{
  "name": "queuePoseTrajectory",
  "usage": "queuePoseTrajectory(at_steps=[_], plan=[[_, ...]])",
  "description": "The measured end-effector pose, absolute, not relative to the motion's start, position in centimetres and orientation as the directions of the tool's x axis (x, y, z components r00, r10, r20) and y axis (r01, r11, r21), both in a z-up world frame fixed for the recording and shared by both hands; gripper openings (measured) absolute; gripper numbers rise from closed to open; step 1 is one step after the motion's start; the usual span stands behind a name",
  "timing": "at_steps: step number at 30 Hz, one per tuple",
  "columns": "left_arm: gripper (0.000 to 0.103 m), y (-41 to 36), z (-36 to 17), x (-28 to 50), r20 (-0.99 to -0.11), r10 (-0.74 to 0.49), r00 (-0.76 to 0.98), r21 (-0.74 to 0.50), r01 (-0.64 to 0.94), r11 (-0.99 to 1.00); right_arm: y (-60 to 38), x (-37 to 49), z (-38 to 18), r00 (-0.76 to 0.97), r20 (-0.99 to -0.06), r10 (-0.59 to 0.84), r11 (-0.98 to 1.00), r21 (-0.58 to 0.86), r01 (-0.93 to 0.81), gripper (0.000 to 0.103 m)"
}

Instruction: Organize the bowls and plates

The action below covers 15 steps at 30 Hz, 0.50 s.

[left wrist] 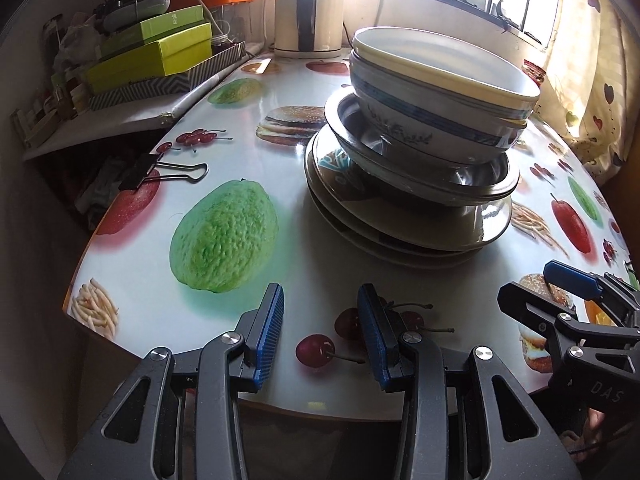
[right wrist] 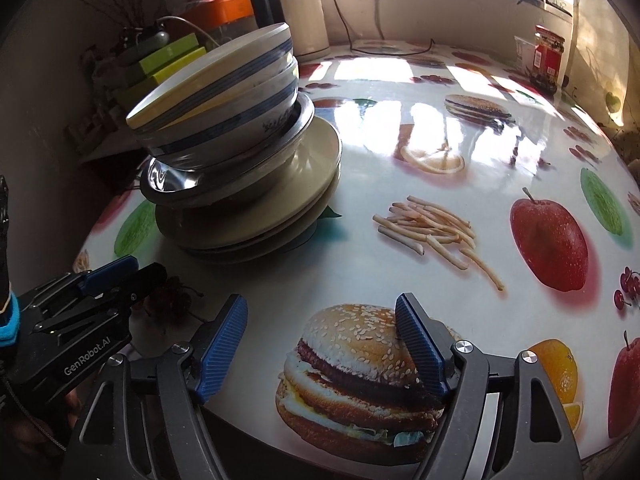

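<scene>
My left gripper (left wrist: 320, 332) and right gripper (right wrist: 320, 350) are both hovering released, grasping nothing; the stack of plates and bowls (left wrist: 416, 148) is sitting on the bench (left wrist: 288, 240) ahead, between them, untouched.

Blue-banded bowls (left wrist: 436, 108) nested atop steel dishes (left wrist: 420, 172), atop beige plates (left wrist: 400, 232); stack leaning, on table.
</scene>
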<state>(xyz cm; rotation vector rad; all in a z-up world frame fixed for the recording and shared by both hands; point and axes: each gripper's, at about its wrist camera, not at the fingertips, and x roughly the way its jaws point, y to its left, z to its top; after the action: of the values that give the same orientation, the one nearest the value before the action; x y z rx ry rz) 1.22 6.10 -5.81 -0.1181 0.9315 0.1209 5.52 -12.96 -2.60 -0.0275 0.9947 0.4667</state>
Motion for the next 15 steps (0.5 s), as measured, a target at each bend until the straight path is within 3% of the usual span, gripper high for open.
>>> queuePoseTrajectory(at_steps=[5, 9, 15], plan=[[0.04, 6.0, -5.9, 1.42, -0.805, 0.06, 0.591, -0.039, -0.154, 0.987, -13.03, 5.47, -2.57, 0.459, -0.812, 0.36, 0.904, 0.182, -0.387, 0.079], [0.051, 5.63, -5.98, 1.55, -0.803, 0.051, 0.594, -0.043, -0.143, 0.989, -13.17, 5.48, -2.57, 0.46, -0.81, 0.363, 0.904, 0.187, -0.385, 0.084], [0.056, 5.14, -6.04, 1.68, -0.806, 0.071, 0.588, -0.018, -0.145, 0.989, -13.42, 5.41, -2.61, 0.47, -0.805, 0.362, 0.908, 0.191, -0.373, 0.086]])
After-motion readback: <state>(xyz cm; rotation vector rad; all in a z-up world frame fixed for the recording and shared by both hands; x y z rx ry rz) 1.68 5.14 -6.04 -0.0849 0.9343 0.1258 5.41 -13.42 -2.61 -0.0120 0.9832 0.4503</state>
